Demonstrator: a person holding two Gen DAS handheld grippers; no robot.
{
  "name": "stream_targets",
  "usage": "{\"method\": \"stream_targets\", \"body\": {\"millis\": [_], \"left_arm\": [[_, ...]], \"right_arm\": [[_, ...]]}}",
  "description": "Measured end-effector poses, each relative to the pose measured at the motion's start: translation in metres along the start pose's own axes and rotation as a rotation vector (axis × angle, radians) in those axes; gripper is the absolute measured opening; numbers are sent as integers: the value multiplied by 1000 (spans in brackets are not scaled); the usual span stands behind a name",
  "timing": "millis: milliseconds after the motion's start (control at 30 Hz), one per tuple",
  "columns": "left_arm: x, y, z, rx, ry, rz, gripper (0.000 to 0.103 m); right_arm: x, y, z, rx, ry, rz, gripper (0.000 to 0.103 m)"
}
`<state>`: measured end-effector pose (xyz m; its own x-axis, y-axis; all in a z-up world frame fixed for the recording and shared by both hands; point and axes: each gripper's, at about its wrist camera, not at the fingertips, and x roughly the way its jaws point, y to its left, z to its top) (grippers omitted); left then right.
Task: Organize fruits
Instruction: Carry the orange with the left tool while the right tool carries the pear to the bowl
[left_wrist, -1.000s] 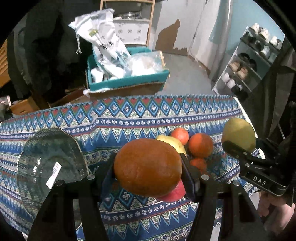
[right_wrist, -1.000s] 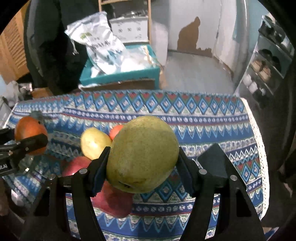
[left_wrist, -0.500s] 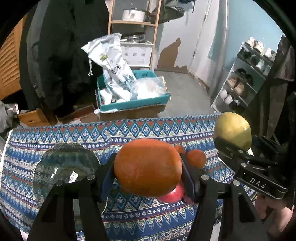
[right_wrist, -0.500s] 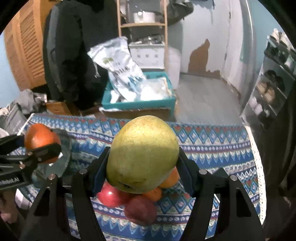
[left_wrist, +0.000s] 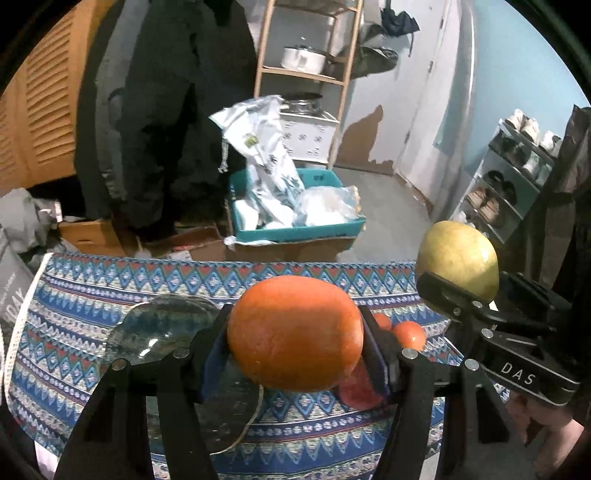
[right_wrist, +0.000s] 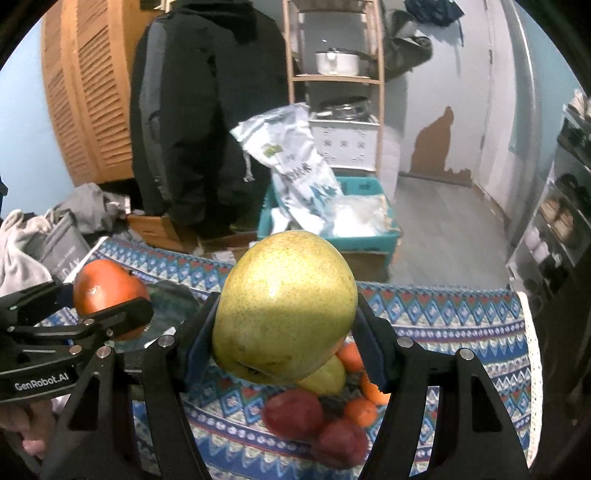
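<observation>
My left gripper (left_wrist: 295, 343) is shut on an orange fruit (left_wrist: 295, 332), held above the patterned tablecloth (left_wrist: 92, 288). Behind and to its left lies a clear glass plate (left_wrist: 159, 328). My right gripper (right_wrist: 284, 332) is shut on a yellow-green pear (right_wrist: 284, 310); the same pear (left_wrist: 458, 258) shows at the right of the left wrist view. Below the pear sits a pile of fruit: red apples (right_wrist: 295, 411), small oranges (right_wrist: 351, 356) and another pear (right_wrist: 325, 376). The orange fruit (right_wrist: 107, 295) in the left gripper appears at the left of the right wrist view.
Beyond the table's far edge stand a teal crate (right_wrist: 332, 236) with white bags, cardboard boxes (left_wrist: 88, 232), a wooden shelf (right_wrist: 332, 77) with a pot, and a hanging dark coat (right_wrist: 207, 110). A shoe rack (left_wrist: 517, 173) lines the right wall. A hand (right_wrist: 33, 421) holds the left gripper.
Both grippers have risen with their fruit and pulled back; the table and fruit pile now sit lower and farther, and more of the room shows.
</observation>
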<state>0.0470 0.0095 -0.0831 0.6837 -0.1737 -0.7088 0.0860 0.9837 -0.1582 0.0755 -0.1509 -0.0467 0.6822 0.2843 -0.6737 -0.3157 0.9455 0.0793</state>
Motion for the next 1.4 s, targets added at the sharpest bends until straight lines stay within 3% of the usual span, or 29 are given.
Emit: {"method": "stream_targets", "body": {"millis": [300, 867, 1133, 1400], "left_arm": [[-6, 38, -4, -68, 1, 32, 65], [-3, 124, -23, -189, 38, 139, 65], [20, 162, -45, -237, 104, 191, 65], [55, 184, -70, -270, 208, 208, 65]], "right_arm": [[16, 47, 13, -52, 10, 61, 68], [82, 108, 17, -107, 125, 123, 68], [119, 134, 7, -147, 202, 147, 68], [164, 145, -17, -170, 337, 190, 68]]}}
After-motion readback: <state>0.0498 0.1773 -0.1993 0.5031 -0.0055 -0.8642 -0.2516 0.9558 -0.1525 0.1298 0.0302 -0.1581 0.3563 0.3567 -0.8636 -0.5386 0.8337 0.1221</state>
